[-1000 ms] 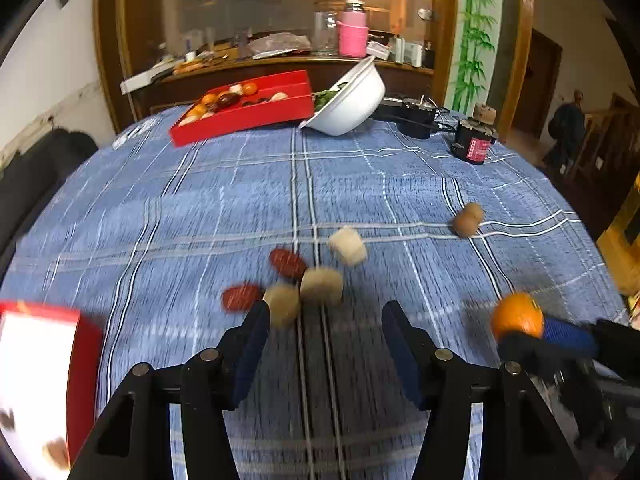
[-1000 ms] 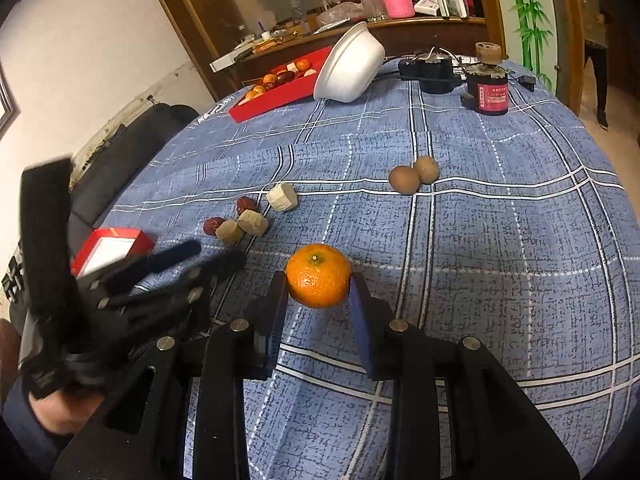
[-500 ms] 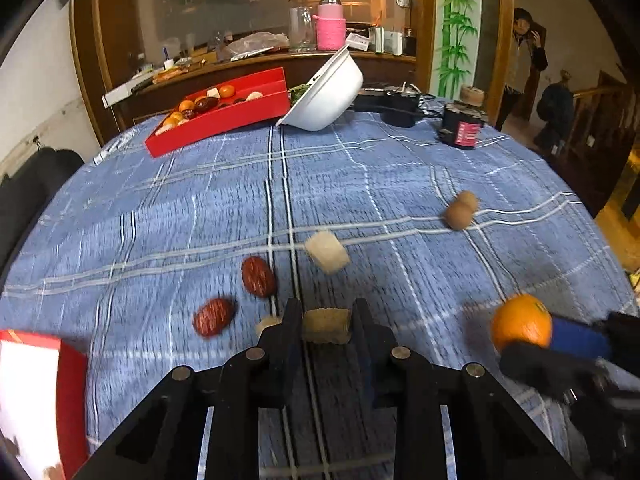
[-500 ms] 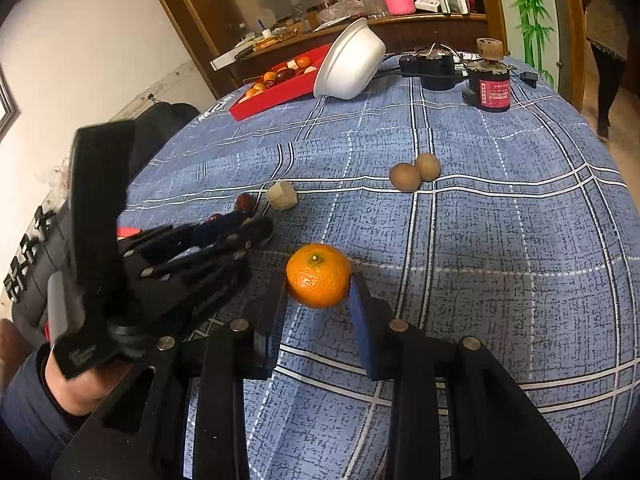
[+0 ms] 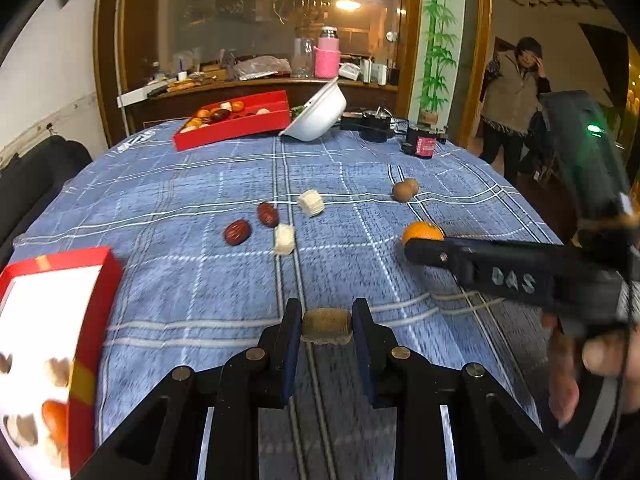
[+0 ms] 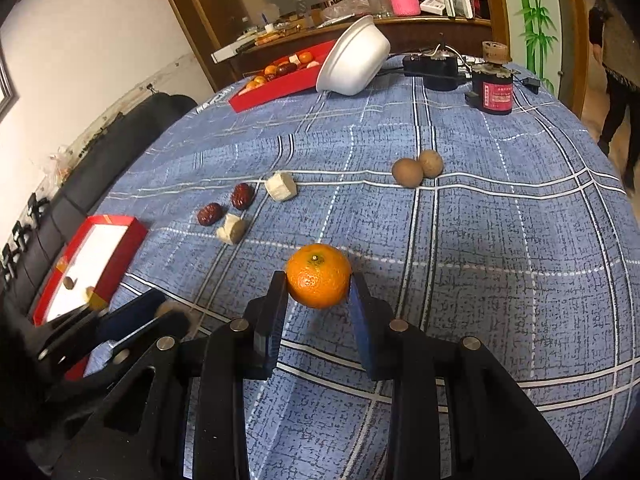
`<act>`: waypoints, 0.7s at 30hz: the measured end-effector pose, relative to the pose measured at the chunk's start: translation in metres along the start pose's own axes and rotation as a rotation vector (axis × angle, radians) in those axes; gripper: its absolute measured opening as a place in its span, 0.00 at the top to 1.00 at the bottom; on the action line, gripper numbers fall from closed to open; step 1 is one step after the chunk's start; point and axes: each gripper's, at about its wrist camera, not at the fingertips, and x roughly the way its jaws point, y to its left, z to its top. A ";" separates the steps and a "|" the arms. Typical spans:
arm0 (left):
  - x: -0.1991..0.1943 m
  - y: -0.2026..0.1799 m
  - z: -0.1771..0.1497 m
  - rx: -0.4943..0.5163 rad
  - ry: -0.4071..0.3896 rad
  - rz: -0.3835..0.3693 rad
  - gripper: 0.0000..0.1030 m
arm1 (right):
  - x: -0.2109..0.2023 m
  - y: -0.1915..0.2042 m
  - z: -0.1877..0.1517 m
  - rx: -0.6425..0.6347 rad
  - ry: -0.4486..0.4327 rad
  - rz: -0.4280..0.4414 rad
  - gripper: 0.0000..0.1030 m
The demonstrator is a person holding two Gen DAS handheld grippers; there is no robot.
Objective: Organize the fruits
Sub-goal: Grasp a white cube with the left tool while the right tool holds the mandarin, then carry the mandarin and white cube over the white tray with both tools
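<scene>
My left gripper (image 5: 326, 330) is shut on a tan cube-shaped piece (image 5: 327, 326), held just above the blue checked tablecloth. My right gripper (image 6: 318, 300) is shut on an orange mandarin (image 6: 319, 275); the mandarin (image 5: 423, 232) and right gripper also show at the right of the left wrist view. On the cloth lie two red dates (image 5: 250, 224), two pale cubes (image 5: 298, 220) and two brown round fruits (image 6: 418, 168). A red-rimmed box (image 5: 94, 300) with several pieces sits at the near left. In the right wrist view the left gripper (image 6: 132, 320) is at lower left, beside that box (image 6: 96, 260).
At the table's far side stand a red tray (image 5: 236, 118) with fruit, a tipped white bowl (image 5: 318, 114), a black device (image 5: 370, 124) and a small dark jar (image 5: 423, 144). A person (image 5: 516, 100) stands in the doorway at the right. A dark sofa (image 6: 120, 144) lies left of the table.
My left gripper closed on the tan piece among the dates and cubes, then drew back toward the near edge with it. The right gripper kept still with the mandarin.
</scene>
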 end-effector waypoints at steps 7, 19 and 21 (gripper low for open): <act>0.007 0.012 -0.009 0.006 0.118 0.052 0.74 | -0.003 0.016 -0.002 -0.056 0.008 -0.007 0.71; 0.008 0.014 -0.012 -0.022 0.129 0.068 0.75 | -0.015 0.022 -0.007 -0.054 -0.015 0.012 0.71; -0.001 0.013 -0.011 -0.028 0.103 0.061 0.75 | -0.018 0.025 -0.007 -0.062 -0.020 0.021 0.71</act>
